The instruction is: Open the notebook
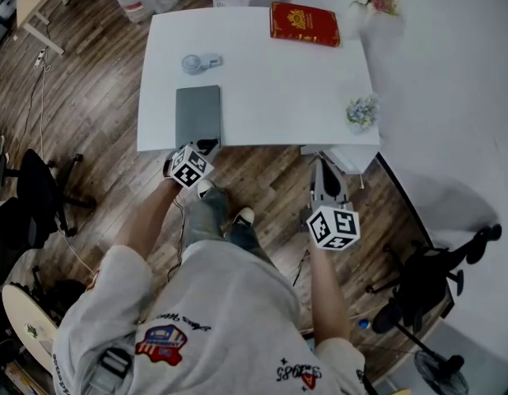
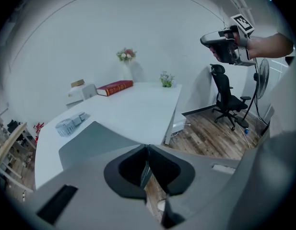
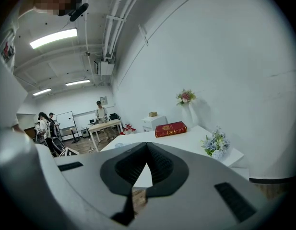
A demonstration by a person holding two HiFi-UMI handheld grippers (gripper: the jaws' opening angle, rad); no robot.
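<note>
just then, the grey notebook (image 1: 198, 113) lay shut and flat at the near edge of the white worktop (image 1: 270, 89), towards its near left corner. the left claw (image 1: 206, 146) reached down over that edge, its jaws pressed together on the notebook's near edge, a thin strip of it showing between them in the left gripper view. the right claw (image 1: 323, 164) hung off the worktop, just outside the near right corner and above the wooden floor (image 1: 262, 179); its jaws were pressed together tip to tip with nothing between them. beyond the notebook, apart from it, a small grey fan (image 1: 200, 62) lay on the worktop. a red book (image 1: 305, 23) lay at the far edge, and a little bunch of pale blue flowers (image 1: 361, 112) stood near the right edge.
</note>
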